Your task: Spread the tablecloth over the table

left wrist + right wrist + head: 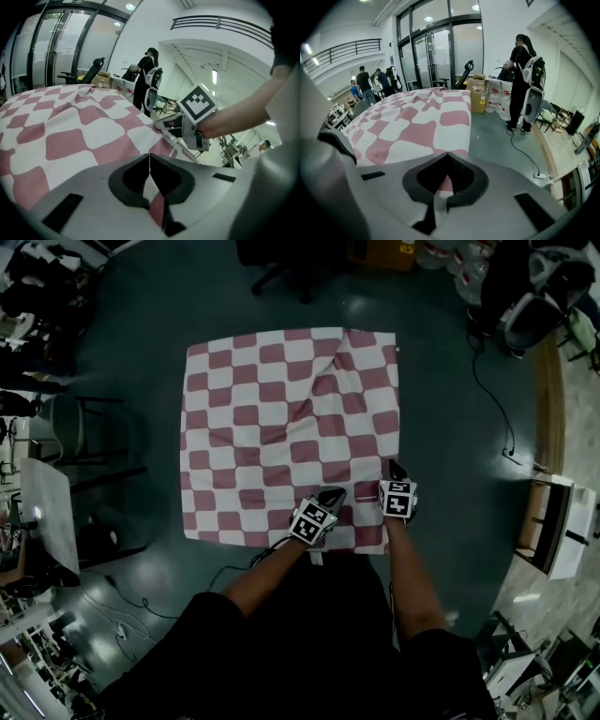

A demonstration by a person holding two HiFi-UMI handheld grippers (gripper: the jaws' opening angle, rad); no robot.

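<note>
- The checked tablecloth [281, 418] lies spread flat just ahead of me, wrinkled and nearly square, its sides running straight away from me.
- My left gripper [330, 494] and right gripper [391, 470] point forward and down, side by side.
- Each is clamped on the near hem, towards its right corner.
</note>
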